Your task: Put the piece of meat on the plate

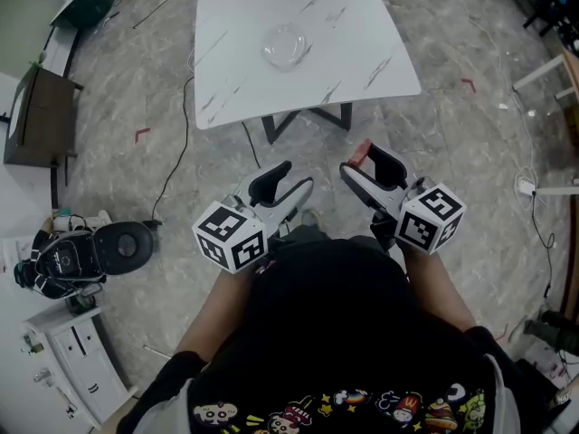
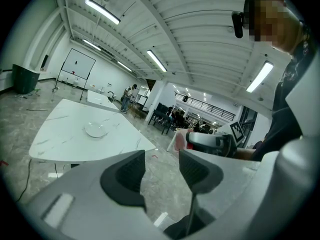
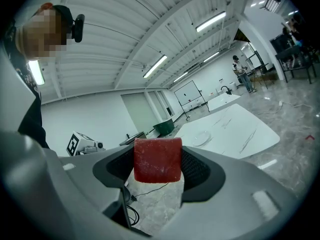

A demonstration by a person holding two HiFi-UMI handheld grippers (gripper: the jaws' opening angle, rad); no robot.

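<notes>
Left gripper (image 1: 291,180) is held low in front of the person, jaws apart, only grey floor (image 1: 136,107) showing between them. Just to its right, the right gripper (image 1: 363,163) is clamped on the piece of meat (image 3: 157,160), a red squarish slab pinched between both pads, up in the air. Ahead, well apart from both grippers, the clear plate (image 1: 286,45) sits on the white marble table (image 1: 362,25).
</notes>
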